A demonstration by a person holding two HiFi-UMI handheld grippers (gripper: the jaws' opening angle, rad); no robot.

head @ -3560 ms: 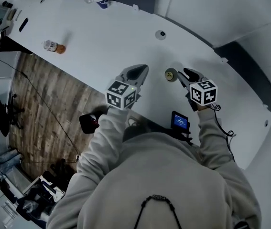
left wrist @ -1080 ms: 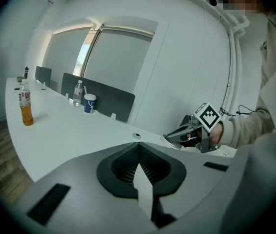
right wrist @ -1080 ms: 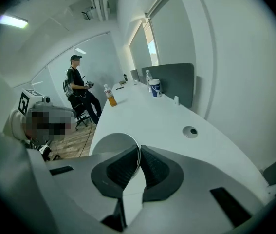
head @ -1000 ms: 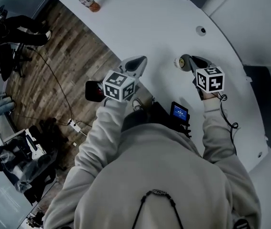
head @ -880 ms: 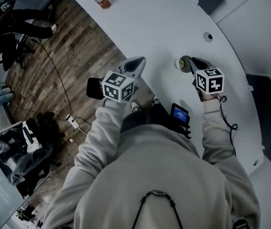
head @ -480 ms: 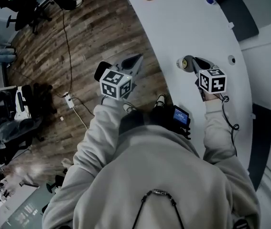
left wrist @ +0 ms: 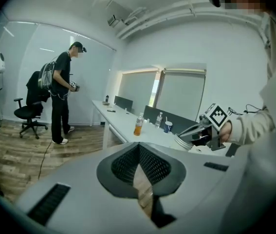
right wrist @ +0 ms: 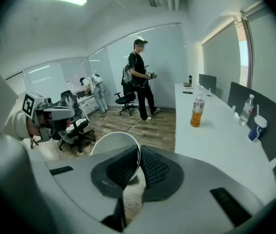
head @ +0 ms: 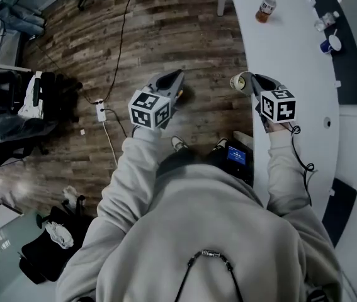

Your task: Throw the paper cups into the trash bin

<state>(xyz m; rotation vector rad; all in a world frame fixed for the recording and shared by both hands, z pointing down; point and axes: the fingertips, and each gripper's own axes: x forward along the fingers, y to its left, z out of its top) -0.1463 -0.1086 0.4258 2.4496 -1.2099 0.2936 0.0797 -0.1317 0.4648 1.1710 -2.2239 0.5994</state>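
My right gripper [head: 249, 80] is shut on the rim of a white paper cup [head: 240, 81], held in the air by the table's edge. In the right gripper view the cup [right wrist: 112, 147] hangs left of the jaws, its wall pinched between the pads at my right gripper [right wrist: 138, 156]. My left gripper [head: 175, 78] hovers over the wooden floor, shut, with nothing in it. Its own view shows the left gripper [left wrist: 139, 153] with tips meeting, and the cup [left wrist: 180, 142] off to the right. No trash bin shows in any view.
A long white table [head: 291, 55] runs along the right, carrying an orange drink bottle [head: 265, 9] and a blue cup [head: 330, 44]. A person [right wrist: 140, 77] with a backpack stands beyond the table. Office chairs [right wrist: 77, 126], cables and a power strip [head: 101, 111] occupy the wooden floor.
The head view has swung from the table toward the wooden floor. Both grippers now hang at the table's edge and over the floor. The right gripper still holds the cup.
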